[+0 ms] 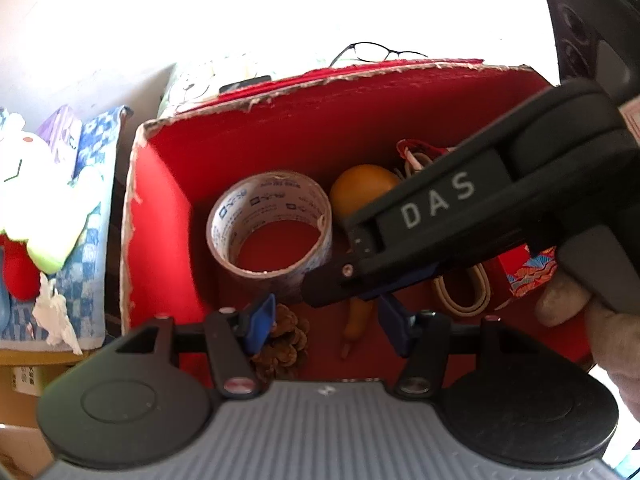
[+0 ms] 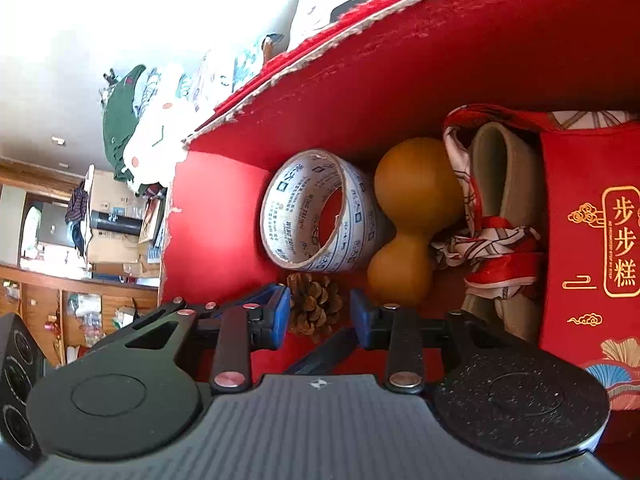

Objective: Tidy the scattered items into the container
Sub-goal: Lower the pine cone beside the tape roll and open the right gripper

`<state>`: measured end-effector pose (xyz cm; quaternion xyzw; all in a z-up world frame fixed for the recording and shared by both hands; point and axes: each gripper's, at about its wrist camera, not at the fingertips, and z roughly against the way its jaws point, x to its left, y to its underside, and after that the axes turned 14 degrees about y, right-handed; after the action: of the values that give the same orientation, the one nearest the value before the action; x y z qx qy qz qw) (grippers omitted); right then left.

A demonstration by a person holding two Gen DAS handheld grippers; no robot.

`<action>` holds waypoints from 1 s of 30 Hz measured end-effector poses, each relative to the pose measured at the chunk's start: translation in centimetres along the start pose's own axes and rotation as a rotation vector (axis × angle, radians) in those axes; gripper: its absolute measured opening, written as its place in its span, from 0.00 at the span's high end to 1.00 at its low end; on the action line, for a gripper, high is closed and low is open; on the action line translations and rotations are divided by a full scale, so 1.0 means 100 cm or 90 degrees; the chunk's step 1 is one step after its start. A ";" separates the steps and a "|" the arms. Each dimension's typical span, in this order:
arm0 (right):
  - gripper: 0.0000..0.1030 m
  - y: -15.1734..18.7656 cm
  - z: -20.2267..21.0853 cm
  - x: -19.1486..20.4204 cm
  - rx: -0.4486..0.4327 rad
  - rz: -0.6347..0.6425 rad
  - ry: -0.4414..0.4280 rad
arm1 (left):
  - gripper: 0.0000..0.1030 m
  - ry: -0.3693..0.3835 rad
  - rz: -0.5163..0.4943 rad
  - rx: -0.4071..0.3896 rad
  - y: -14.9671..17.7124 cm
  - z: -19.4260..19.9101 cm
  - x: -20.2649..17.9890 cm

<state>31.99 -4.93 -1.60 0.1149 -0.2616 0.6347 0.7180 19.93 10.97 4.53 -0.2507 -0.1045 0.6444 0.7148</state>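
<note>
I am holding both claws over the red box, right claw and left claw both apart and empty; the pine cone is already inside, so next I withdraw.

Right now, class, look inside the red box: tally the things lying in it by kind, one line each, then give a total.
Inside the red box:
Tape roll: 1
Gourd: 1
Pine cone: 1
Red patterned scarf: 1
Beige belt: 1
Red gift box with gold lettering: 1
Total: 6
</note>
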 end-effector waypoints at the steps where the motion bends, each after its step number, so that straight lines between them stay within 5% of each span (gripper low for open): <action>1: 0.64 0.000 0.000 -0.001 -0.002 -0.004 0.000 | 0.41 -0.002 0.002 -0.001 0.000 0.000 0.000; 14: 0.62 0.003 0.010 -0.006 -0.047 -0.034 0.040 | 0.39 -0.019 0.016 -0.006 0.003 -0.010 0.008; 18: 0.59 0.009 0.027 -0.009 -0.093 -0.020 0.104 | 0.32 -0.026 0.021 -0.014 0.003 -0.009 0.002; 23: 0.58 0.019 0.060 -0.028 -0.136 -0.075 0.054 | 0.19 -0.025 0.039 -0.054 -0.003 0.002 -0.012; 30: 0.47 0.039 0.105 -0.027 -0.240 -0.051 0.140 | 0.06 -0.065 0.050 -0.081 -0.016 0.008 -0.027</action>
<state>25.63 -11.79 5.08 -0.0810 -0.2913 0.5543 0.7755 20.52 8.46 6.50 -0.2664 -0.1716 0.6757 0.6656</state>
